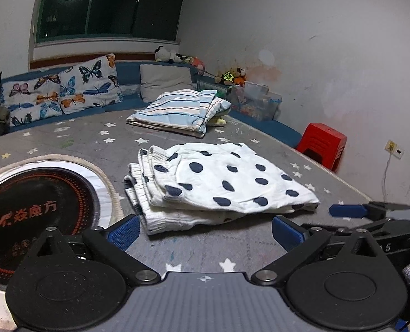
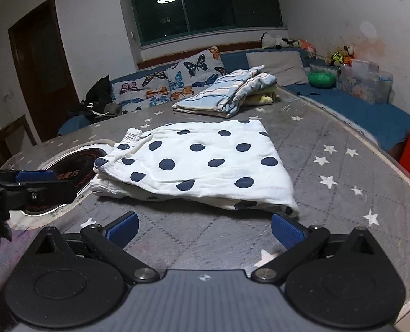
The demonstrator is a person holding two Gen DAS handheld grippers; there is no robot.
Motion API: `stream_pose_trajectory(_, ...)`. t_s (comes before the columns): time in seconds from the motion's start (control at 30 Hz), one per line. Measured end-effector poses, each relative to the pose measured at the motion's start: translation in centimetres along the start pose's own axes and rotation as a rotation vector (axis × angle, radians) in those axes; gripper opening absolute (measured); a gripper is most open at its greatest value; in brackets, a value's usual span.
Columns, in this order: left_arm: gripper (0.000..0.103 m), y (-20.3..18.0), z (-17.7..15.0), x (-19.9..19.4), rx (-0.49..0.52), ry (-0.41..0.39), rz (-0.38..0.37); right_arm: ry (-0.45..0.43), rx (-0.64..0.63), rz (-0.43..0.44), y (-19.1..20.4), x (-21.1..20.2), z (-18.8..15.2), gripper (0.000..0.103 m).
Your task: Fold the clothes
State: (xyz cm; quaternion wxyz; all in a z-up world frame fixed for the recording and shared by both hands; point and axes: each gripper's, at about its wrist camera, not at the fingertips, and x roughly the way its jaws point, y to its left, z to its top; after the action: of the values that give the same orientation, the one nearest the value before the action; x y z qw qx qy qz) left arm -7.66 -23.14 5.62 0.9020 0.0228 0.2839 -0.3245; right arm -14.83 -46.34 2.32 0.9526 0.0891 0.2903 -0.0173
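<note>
A white garment with dark blue dots [image 1: 218,185] lies folded on the grey star-patterned table cover [image 1: 205,249]. It also shows in the right wrist view [image 2: 205,163]. My left gripper [image 1: 205,231] is open and empty, just in front of the garment's near edge. My right gripper [image 2: 205,231] is open and empty, close to the garment's near right corner. The right gripper's blue fingertip [image 1: 346,210] shows at the right of the left wrist view. The left gripper's fingertip [image 2: 36,177] shows at the left of the right wrist view.
A folded striped pile [image 1: 180,110] lies farther back on the table. A round black induction plate [image 1: 36,207] is set in the table at the left. Butterfly pillows [image 1: 63,88], a blue bench, toy boxes [image 1: 257,99] and a red stool [image 1: 324,144] stand behind.
</note>
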Motion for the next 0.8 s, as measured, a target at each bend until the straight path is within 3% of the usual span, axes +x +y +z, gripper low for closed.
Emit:
stream_pose_trajectory(0.4, 0.103, 0.4, -1.7, -1.5, -0.002, 0.027, 0.027, -0.053, -0.045, -0.038, 2.3, -1.3, -1.5, 0.103)
stream_pose_trajectory(0.8, 0.103, -0.1, -2.9, -2.5, 0.037, 0.038, 0.029, 0.005, -0.029, -0.066, 3.2, -0.9, -2.3, 0.103)
